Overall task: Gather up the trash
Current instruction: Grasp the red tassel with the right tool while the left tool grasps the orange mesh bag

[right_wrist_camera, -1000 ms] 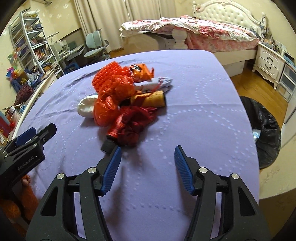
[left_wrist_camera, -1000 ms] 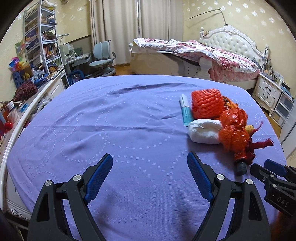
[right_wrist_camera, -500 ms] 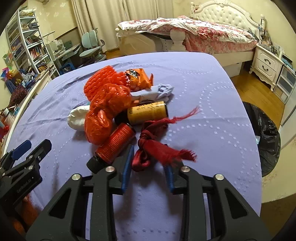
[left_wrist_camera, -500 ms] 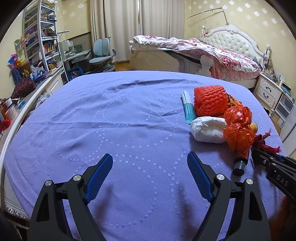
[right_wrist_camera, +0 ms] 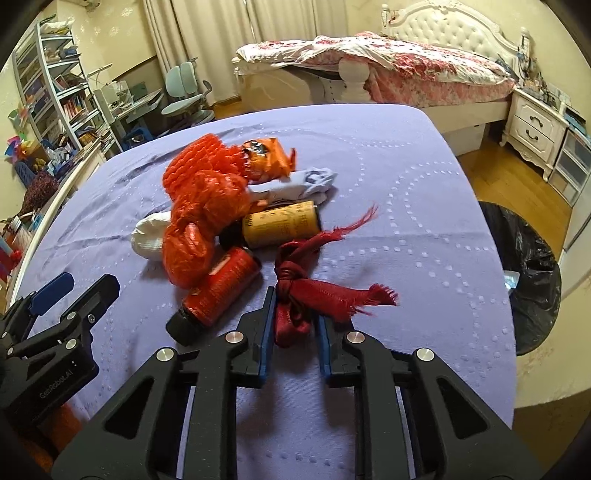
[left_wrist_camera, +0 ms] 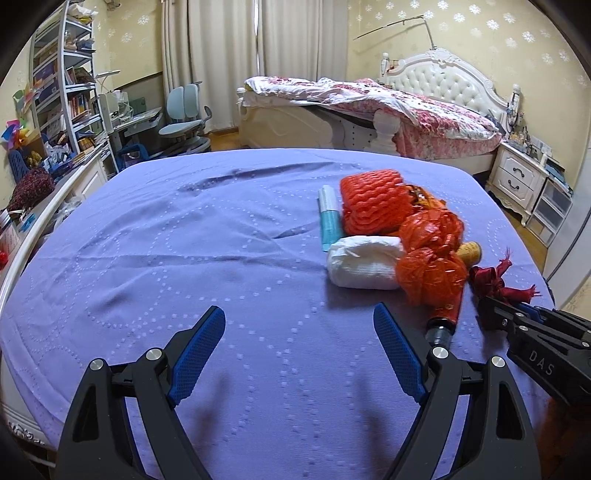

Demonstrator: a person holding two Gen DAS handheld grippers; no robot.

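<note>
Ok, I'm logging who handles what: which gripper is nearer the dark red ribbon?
Right. The right gripper is shut on the dark red ribbon. The left gripper hangs open over bare purple cover, off to the ribbon's left.

Pale yellow wallpaper (left_wrist_camera: 480, 33) with white floral motifs covered the walls, and cream curtains (left_wrist_camera: 295, 55) hung closed. A white tufted headboard (left_wrist_camera: 443, 79) backed a bed (left_wrist_camera: 406, 110) under a pink floral quilt. A white nightstand (left_wrist_camera: 517, 173) stood on the wooden floor (right_wrist_camera: 517, 184). A bookshelf (left_wrist_camera: 62, 92), desk (left_wrist_camera: 136, 120) and blue chair (left_wrist_camera: 184, 118) filled the far left corner.
</note>
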